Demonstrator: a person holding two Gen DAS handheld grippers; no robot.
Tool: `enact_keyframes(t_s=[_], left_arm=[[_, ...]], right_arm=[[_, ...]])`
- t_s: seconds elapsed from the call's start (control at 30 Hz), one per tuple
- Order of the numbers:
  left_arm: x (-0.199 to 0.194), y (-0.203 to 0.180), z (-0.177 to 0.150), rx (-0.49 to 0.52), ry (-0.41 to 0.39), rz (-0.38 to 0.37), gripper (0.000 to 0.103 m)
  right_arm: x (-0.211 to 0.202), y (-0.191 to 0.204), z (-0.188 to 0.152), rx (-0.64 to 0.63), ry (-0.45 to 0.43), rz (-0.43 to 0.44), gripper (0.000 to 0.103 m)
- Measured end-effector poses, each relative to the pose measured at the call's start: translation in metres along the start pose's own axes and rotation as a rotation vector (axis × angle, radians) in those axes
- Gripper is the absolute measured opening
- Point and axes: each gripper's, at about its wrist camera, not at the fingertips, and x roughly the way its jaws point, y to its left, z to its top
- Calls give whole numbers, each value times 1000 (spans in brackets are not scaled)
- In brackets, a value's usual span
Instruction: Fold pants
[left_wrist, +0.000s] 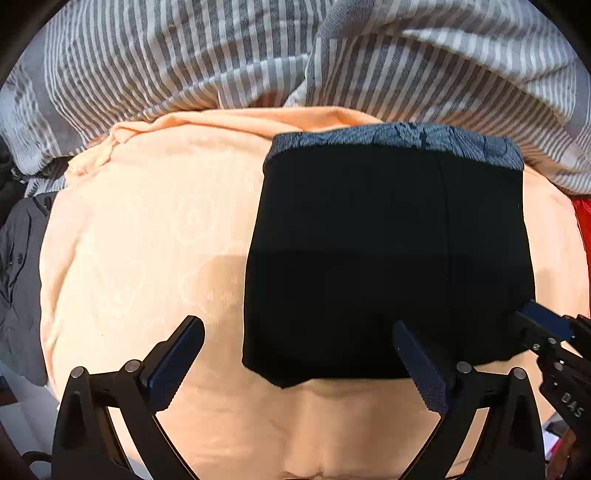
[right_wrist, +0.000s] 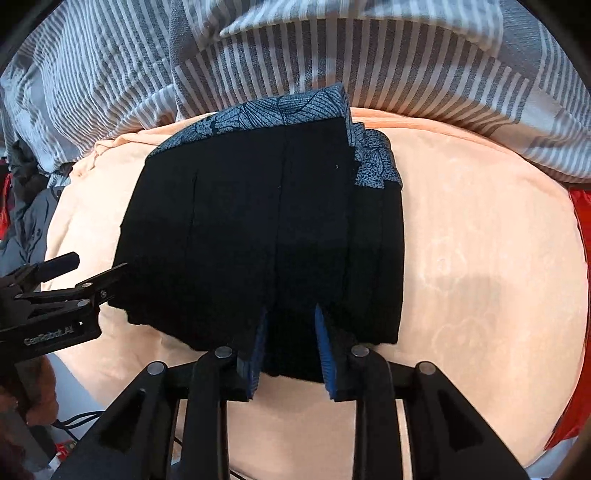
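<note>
In the left wrist view, the folded black pants (left_wrist: 388, 258) lie on a peach blanket (left_wrist: 147, 240), toward 2 o'clock, below a striped cover (left_wrist: 184, 55). The left claw (left_wrist: 299, 343) is wide open and holds nothing.

In the right wrist view, the right claw (right_wrist: 290, 336) is partly open; the near edge of the pants (right_wrist: 258, 229) sits between its fingers, and I cannot tell if they press it.

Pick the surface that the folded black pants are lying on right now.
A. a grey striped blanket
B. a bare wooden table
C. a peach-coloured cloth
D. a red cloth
C: the black pants lie folded flat on the peach-coloured cloth, whose bare fabric shows to the left of and below them; the striped blanket lies bunched beyond their patterned waistband.
</note>
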Motion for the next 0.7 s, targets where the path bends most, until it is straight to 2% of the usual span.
enact_keyframes(t_s=[0.03, 0.1, 0.23, 0.27, 0.37, 0.57, 0.7], left_arm=[[-1, 1, 0, 2, 2, 2, 102], [-3, 7, -7, 8, -1, 3, 102], [-6, 11, -10, -3, -6, -14, 102], [-6, 10, -8, -2, -7, -15, 102], [-19, 15, -17, 3, -1, -22, 102], [-2, 22, -4, 2, 70, -64, 102], [5, 35, 7, -27, 61, -83, 102]], right_arm=[[-3, 0, -2, 3, -2, 1, 42], [-13, 0, -8, 8, -10, -5, 55], [-28, -7, -20, 51, -9, 7, 71], [-31, -10, -23, 64, -7, 17, 79], [-38, -16, -31, 100, 0, 40, 82], [-46, -34, -36, 165, -13, 110, 85], [-45, -63, -28, 226, -39, 152, 85]])
